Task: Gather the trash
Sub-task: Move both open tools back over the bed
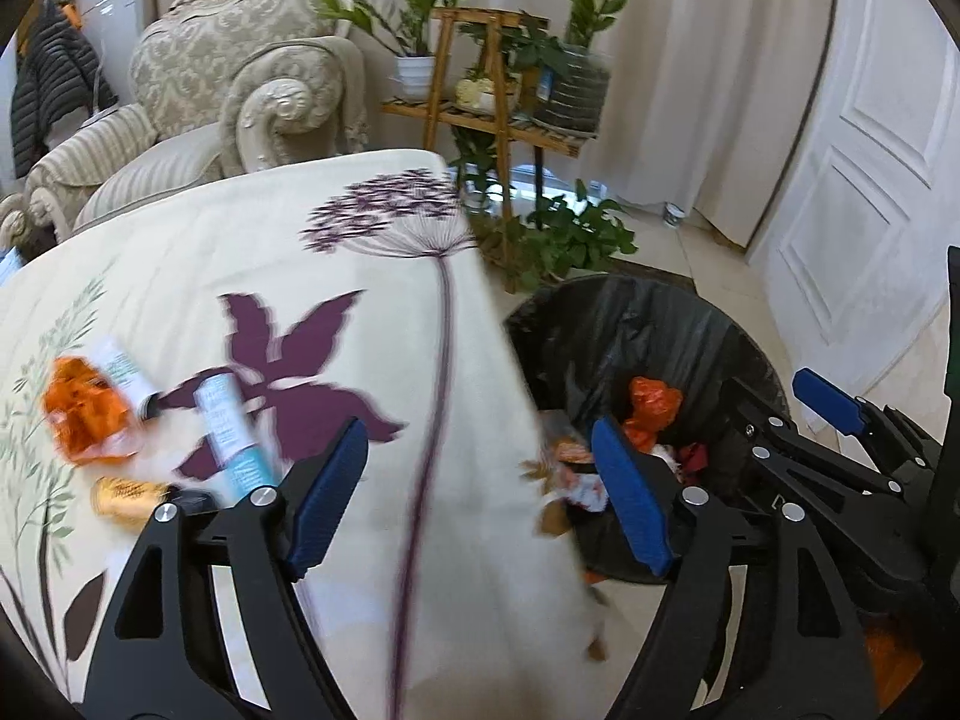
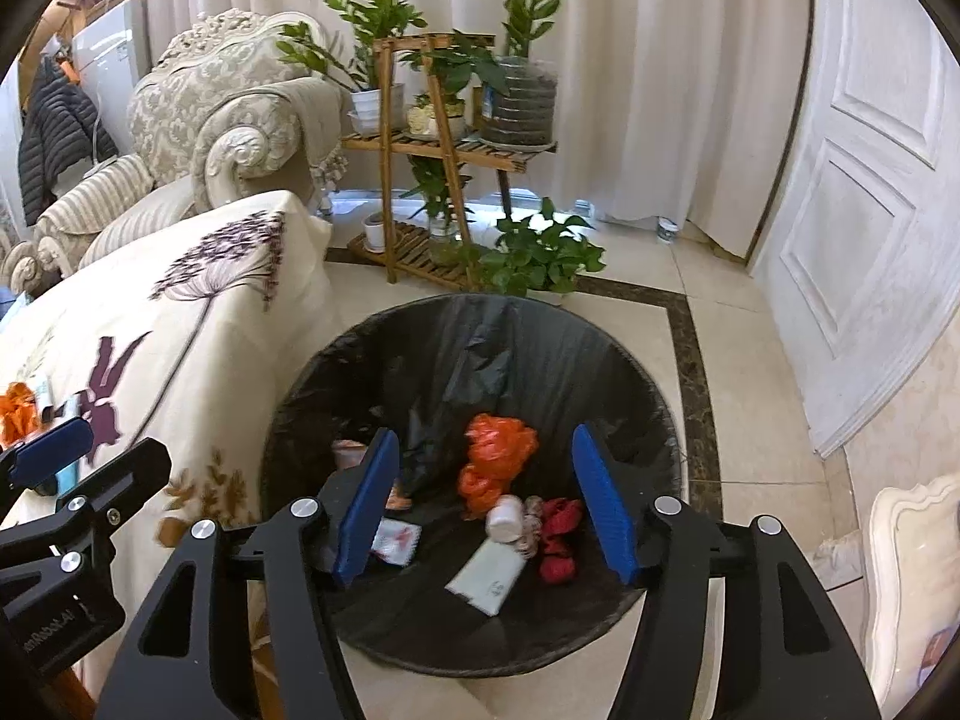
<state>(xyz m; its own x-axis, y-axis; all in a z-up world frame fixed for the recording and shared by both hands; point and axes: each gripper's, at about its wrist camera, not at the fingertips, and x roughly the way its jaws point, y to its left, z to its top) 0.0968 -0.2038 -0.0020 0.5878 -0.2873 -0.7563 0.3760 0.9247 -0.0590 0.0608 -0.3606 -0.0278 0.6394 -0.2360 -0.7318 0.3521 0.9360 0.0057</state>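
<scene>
Left claw (image 1: pixel 480 492) gapes wide and empty over the edge of the table (image 1: pixel 270 276), one blue pad above the flowered cloth, the other already out past the cloth's edge toward the bin (image 1: pixel 648 324). Trash left on the cloth sits off to my left side: an orange wrapper (image 1: pixel 84 408), two white tubes (image 1: pixel 231 438) beside it, and a small gold wrapper (image 1: pixel 126 495) nearest me. All are blurred, so I cannot tell which tube lies over which. My judgement: the next pick is there, so I swing left, come down over one piece only, and set the pads across a tube's narrow width, not along it. The orange wrapper likely crumples; pinch it mid-body.

Right claw (image 2: pixel 483 507) hangs spread and empty directly above the bin (image 2: pixel 660 408), black liner all round. Down inside lie an orange bag (image 2: pixel 495 468), a white roll (image 2: pixel 505 517), something red and crumpled (image 2: pixel 558 540), and a flat white packet (image 2: pixel 489 576). Nothing sits between the pads, so this drop looks done. To do well from here I judge: lift clear of the liner rim before turning back to the table, keep apart from the left claw (image 2: pixel 51 450) at the view's left edge, and hold the jaws wide until I am over the next piece.
</scene>
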